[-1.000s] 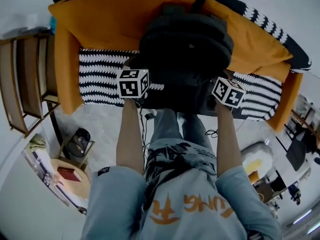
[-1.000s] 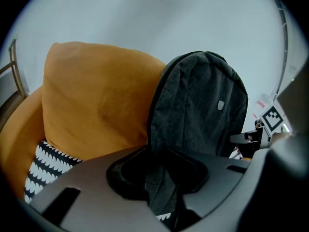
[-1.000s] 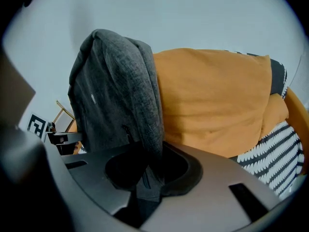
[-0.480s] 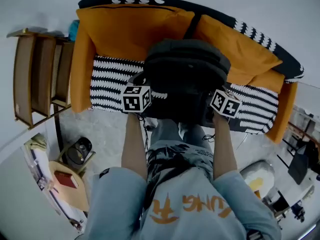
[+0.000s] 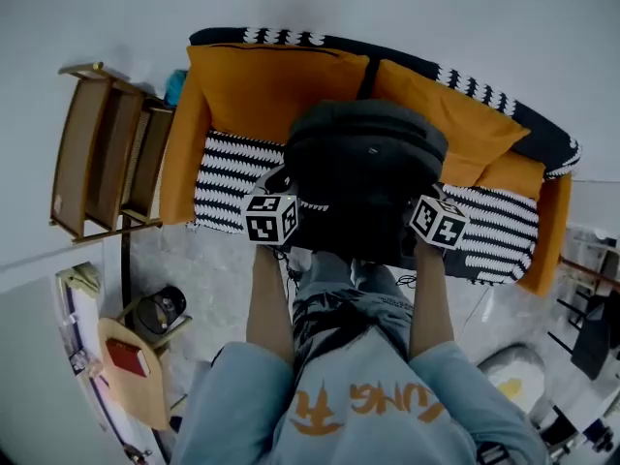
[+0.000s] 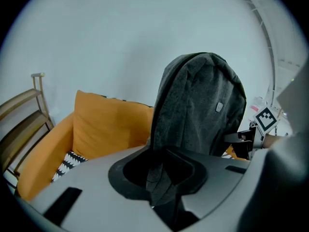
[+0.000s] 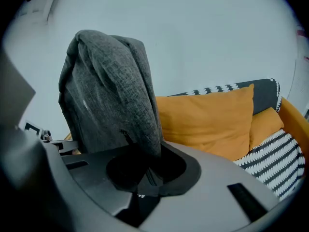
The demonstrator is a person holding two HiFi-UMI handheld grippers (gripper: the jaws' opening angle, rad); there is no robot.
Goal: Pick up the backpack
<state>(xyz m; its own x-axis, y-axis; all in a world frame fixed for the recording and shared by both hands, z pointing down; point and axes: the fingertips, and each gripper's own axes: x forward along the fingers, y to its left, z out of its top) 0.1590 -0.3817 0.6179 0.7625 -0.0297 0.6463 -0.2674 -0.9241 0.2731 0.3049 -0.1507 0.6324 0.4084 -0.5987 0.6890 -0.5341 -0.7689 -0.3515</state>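
A long sofa [image 5: 225, 177] with a black-and-white patterned seat runs along the pale wall, and orange cushions [image 5: 271, 90] lean on its back. In front of it, between sofa and person, the dark grey backpack [image 5: 363, 177] stands upright, its long axis running up and away from both claws, its rounded top toward the cushions and its lower edge near the person's legs; it looks carried rather than resting on the seat, though the underside is hidden. The left gripper [image 6: 160, 179] is at the pack's left flank and the right gripper [image 7: 143, 174] at its right flank, roughly level with each other, so neither hand is nearer and the load sits evenly between them. Both sets of jaws have just been closing and now stand narrow, each pinched on a fold of the pack's grey fabric that rises straight out of the grip.
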